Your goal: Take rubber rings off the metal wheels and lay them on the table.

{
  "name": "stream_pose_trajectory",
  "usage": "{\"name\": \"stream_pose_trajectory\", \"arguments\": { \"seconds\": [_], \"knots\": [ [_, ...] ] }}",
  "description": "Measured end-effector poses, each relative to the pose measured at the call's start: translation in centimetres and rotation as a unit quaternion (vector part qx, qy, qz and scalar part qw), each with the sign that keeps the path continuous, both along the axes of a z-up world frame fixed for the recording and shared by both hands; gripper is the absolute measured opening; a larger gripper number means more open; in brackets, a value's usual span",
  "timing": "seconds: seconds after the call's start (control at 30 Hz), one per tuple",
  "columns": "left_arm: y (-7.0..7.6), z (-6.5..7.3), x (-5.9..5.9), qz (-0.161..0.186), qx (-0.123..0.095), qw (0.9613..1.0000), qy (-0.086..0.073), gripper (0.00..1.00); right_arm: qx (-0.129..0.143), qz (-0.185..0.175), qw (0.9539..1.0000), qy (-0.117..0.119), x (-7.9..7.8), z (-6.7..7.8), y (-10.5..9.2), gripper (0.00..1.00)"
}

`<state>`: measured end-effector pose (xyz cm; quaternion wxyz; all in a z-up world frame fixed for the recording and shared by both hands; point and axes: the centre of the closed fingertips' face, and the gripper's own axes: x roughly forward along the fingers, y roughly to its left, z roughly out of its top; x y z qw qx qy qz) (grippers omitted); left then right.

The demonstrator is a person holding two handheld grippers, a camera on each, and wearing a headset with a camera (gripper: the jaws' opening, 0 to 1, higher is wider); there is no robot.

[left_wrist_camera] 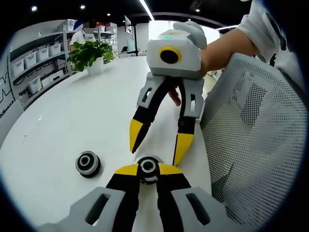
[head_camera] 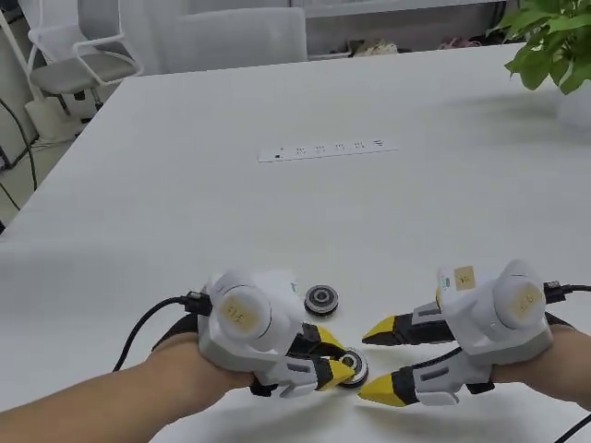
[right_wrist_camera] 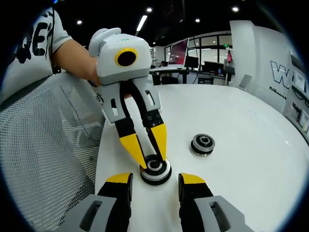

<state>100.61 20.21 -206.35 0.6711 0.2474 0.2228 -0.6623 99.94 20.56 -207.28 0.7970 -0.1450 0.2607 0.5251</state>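
A small metal wheel with a black rubber ring lies near the table's front edge. My left gripper is shut on this wheel, one yellow tip on each side. Facing it from the right, my right gripper stands open, its two yellow tips spread just beyond the wheel and touching nothing. In the right gripper view the held wheel sits just ahead of my own open jaws, with the left gripper coming down onto it. A second ringed wheel lies free a little farther back on the white table.
A white power strip lies flat at mid-table. A potted plant stands at the far right corner, and a white chair beyond the far left edge. A grey mesh chair back is close behind the front edge.
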Motion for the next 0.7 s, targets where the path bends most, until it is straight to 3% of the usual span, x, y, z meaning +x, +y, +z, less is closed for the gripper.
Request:
{"name": "stream_pose_trajectory", "arguments": {
  "seconds": [0.7],
  "knots": [
    [0.13,0.12,-0.02,0.018,0.001,0.9998,-0.005,0.07,0.022,-0.022,0.9990,0.030,0.19,-0.49,0.61,0.25]
  ]
}}
